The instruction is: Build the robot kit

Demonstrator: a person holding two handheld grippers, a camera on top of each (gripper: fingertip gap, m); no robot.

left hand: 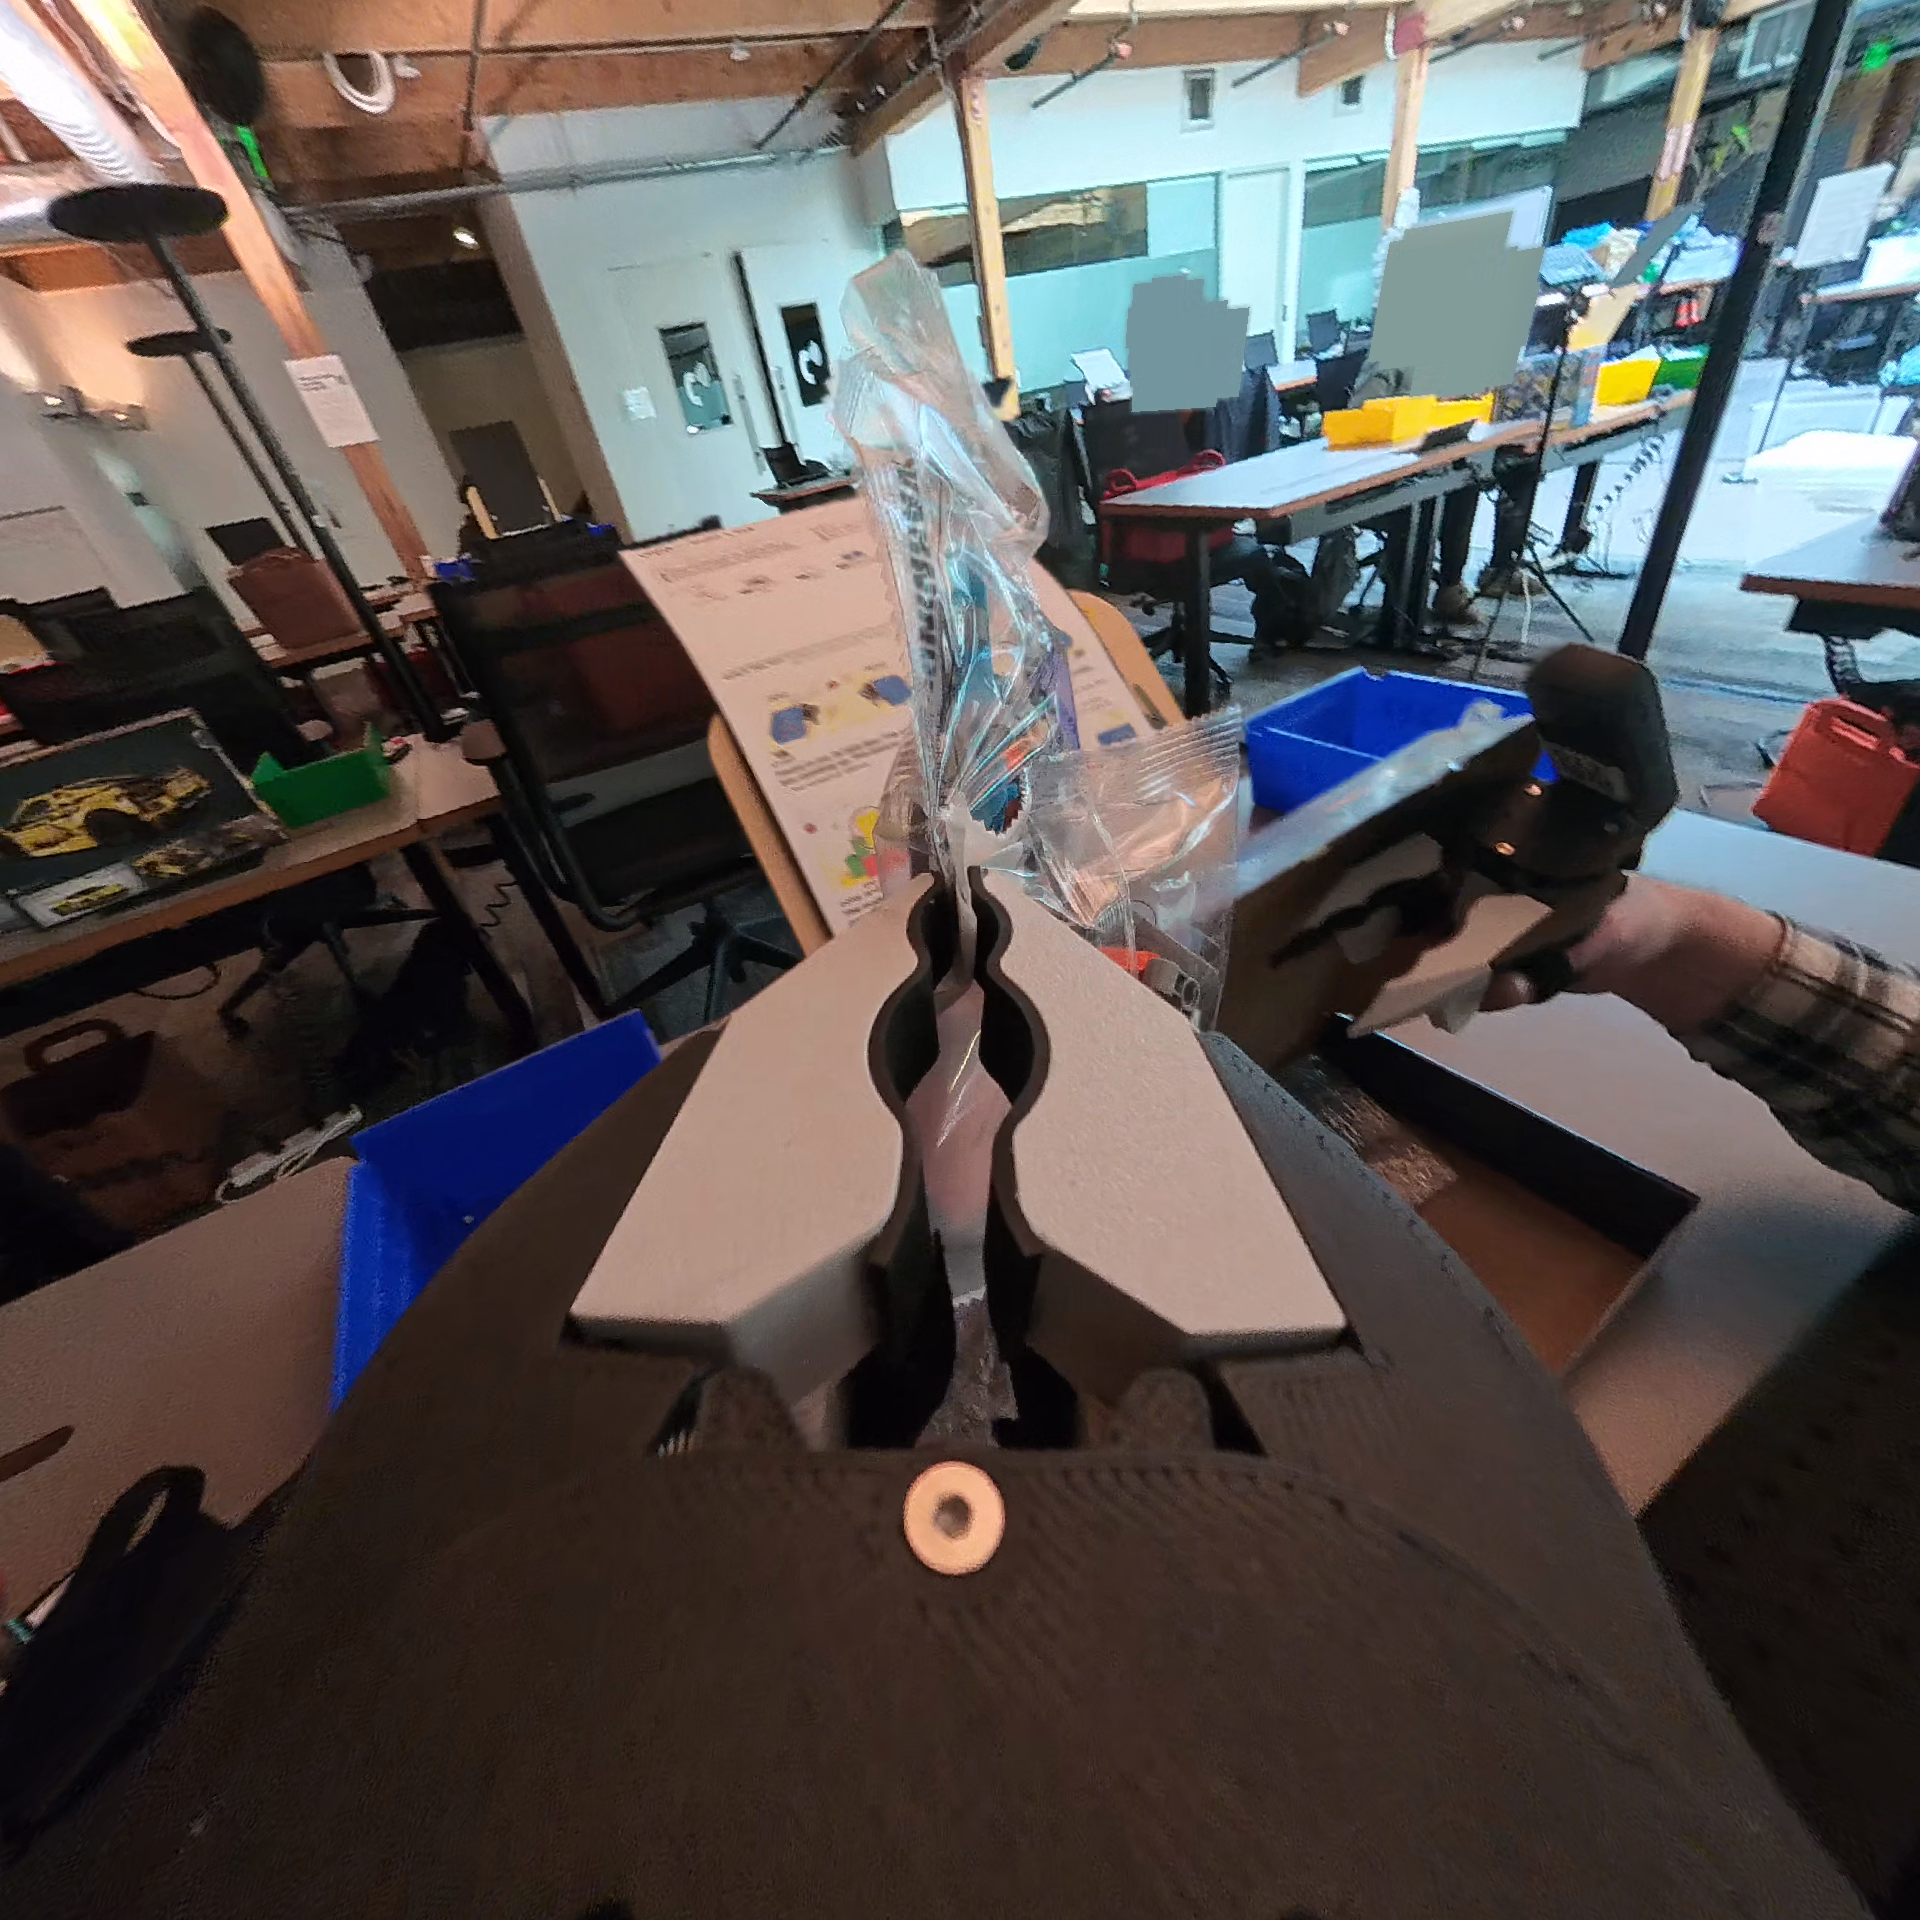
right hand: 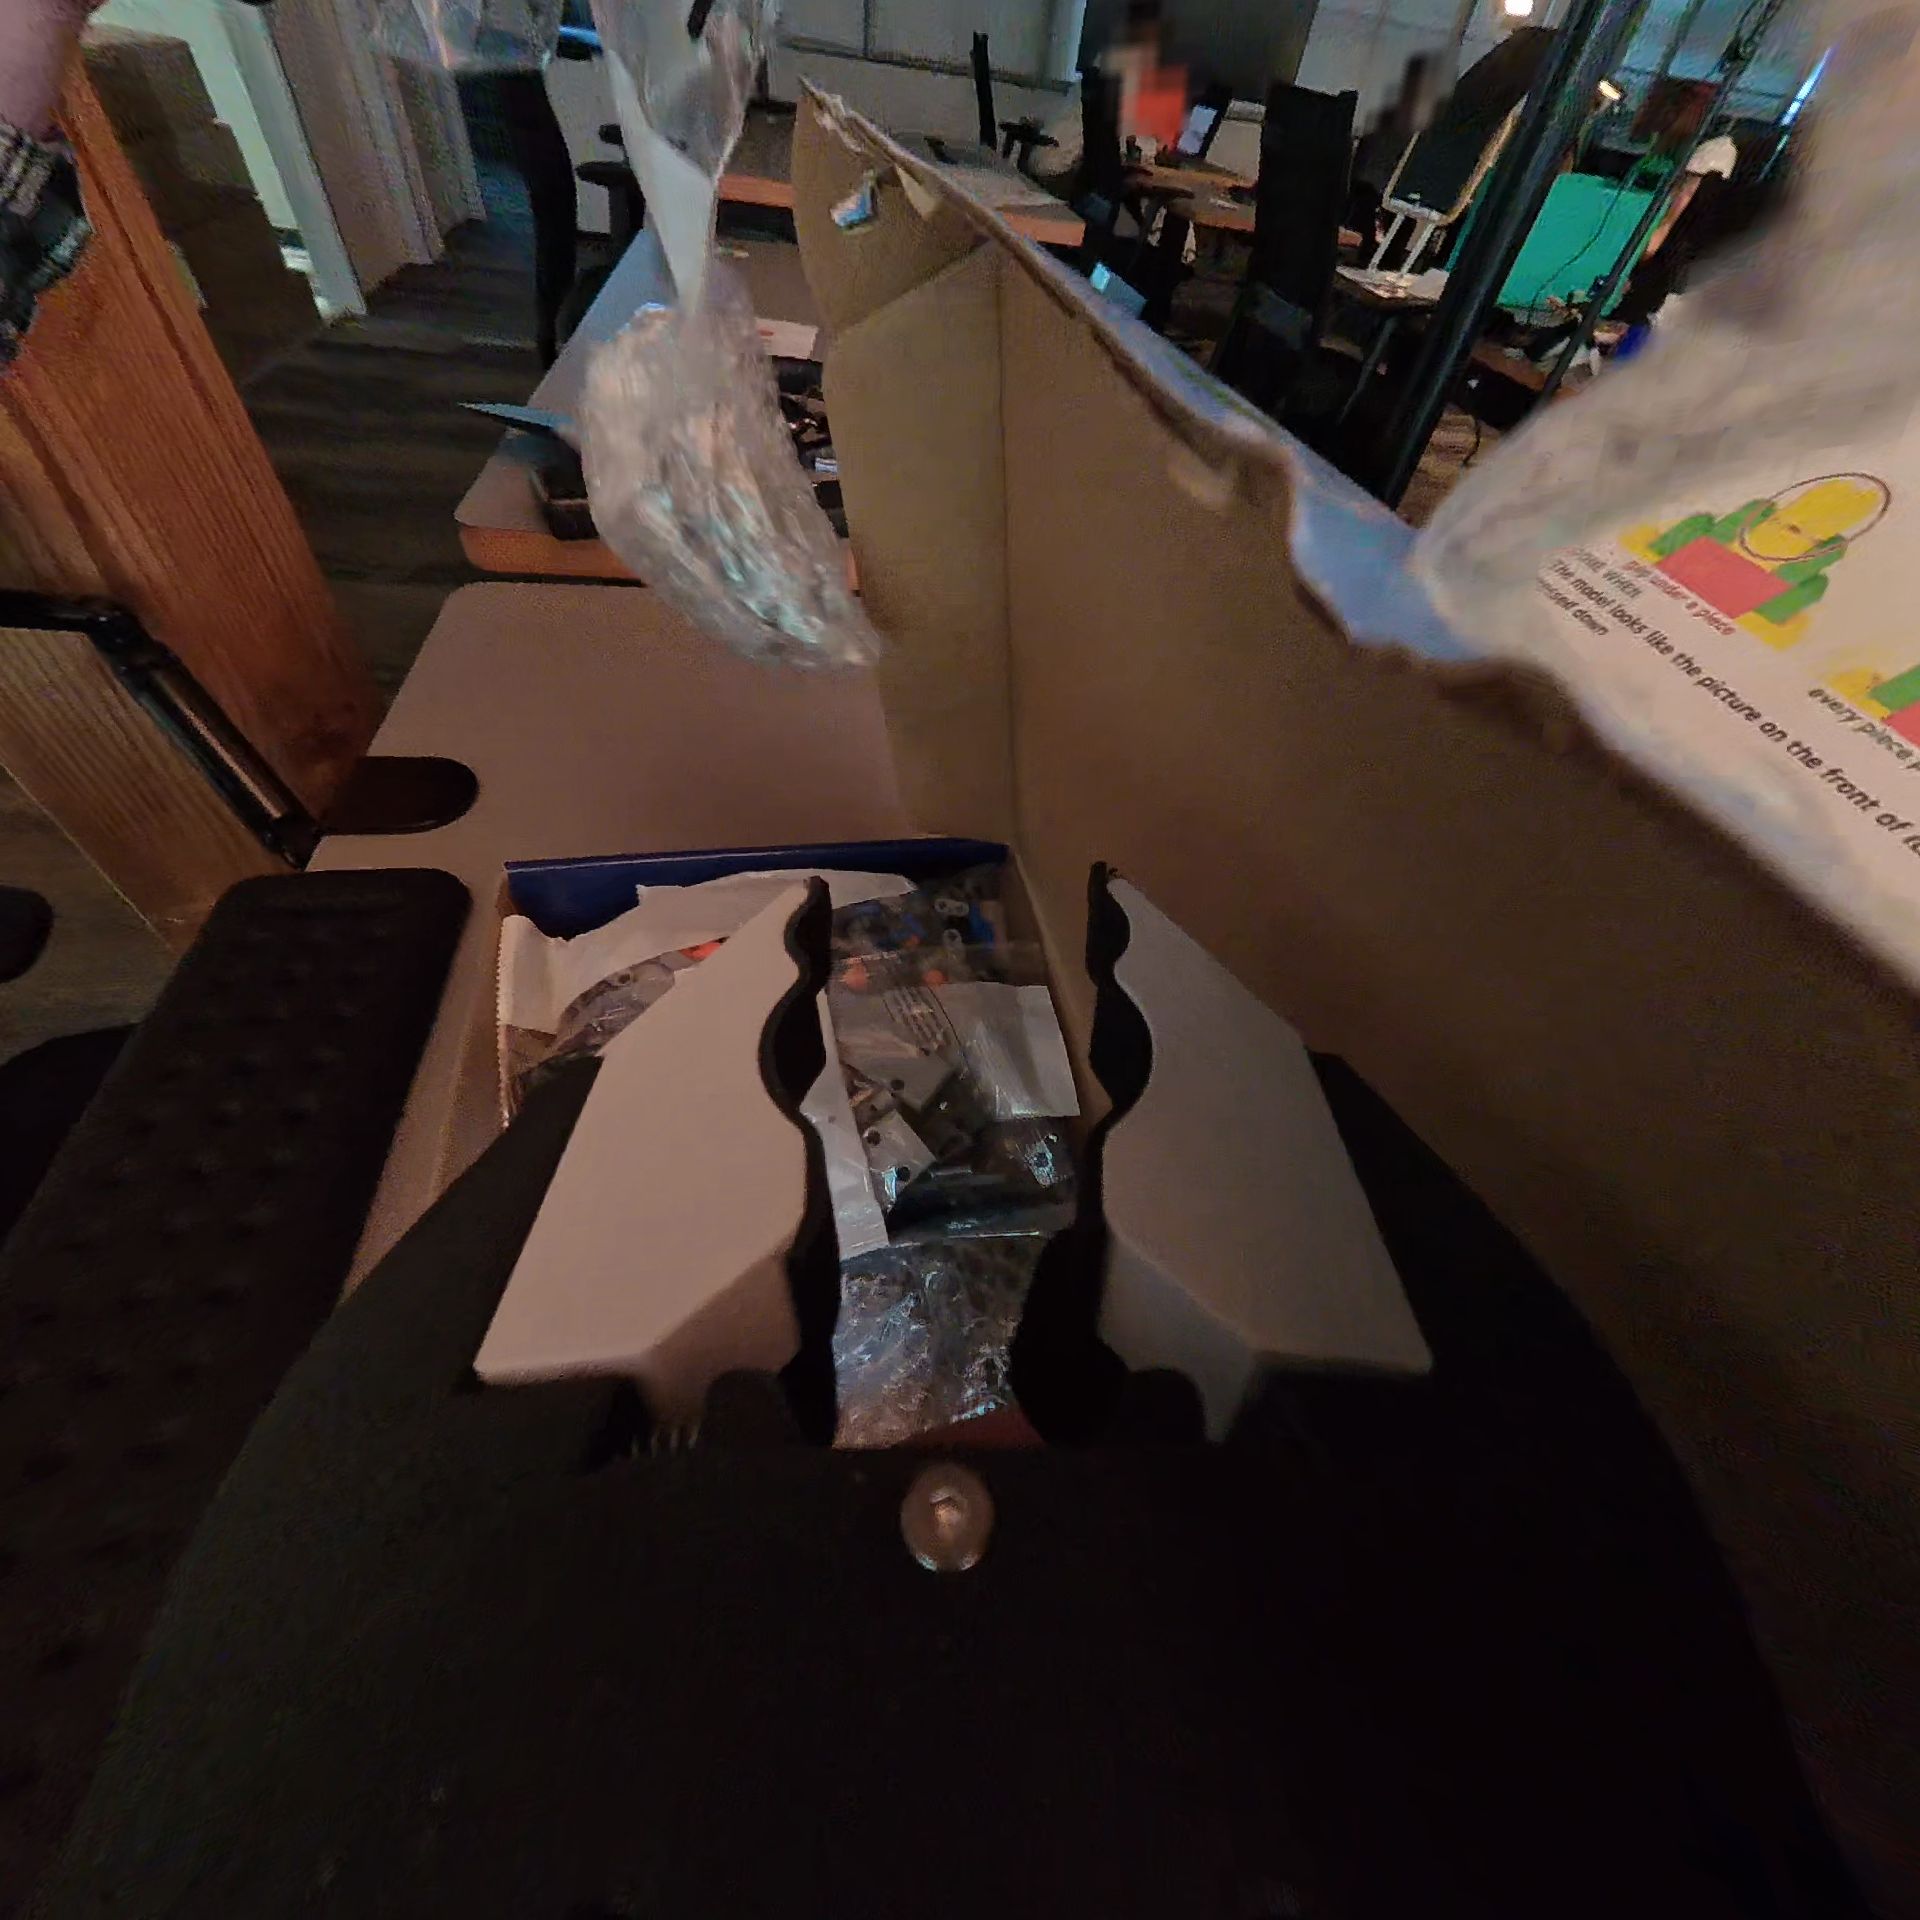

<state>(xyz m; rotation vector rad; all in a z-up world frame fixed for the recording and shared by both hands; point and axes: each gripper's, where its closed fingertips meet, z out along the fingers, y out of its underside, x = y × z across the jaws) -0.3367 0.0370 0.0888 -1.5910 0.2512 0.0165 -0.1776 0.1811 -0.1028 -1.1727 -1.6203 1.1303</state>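
The worktop (right hand: 623, 707) carries an open cardboard box (right hand: 1195, 727) with bags of small parts (right hand: 935, 1091) inside. The right gripper (right hand: 956, 904) hangs over these bags, its fingers spread and empty. The left gripper (left hand: 958, 883) has its fingers clenched on the edge of a clear plastic bag (left hand: 956, 540), lifted in the air beside the box. The pinch should keep firm, because the thin film probably slips easily.

An open-plan workshop or lab-like office: exposed wooden ceiling beams (left hand: 623, 78) and posts (left hand: 982, 229), long benches (left hand: 1382, 483) with office chairs (left hand: 1164, 520), and yellow bins (left hand: 1382, 421) and blue bins (left hand: 1361, 738) of parts. A printed instruction sheet (left hand: 769, 665) stands on a board, and a tripod (left hand: 1538, 499) stands by one bench.
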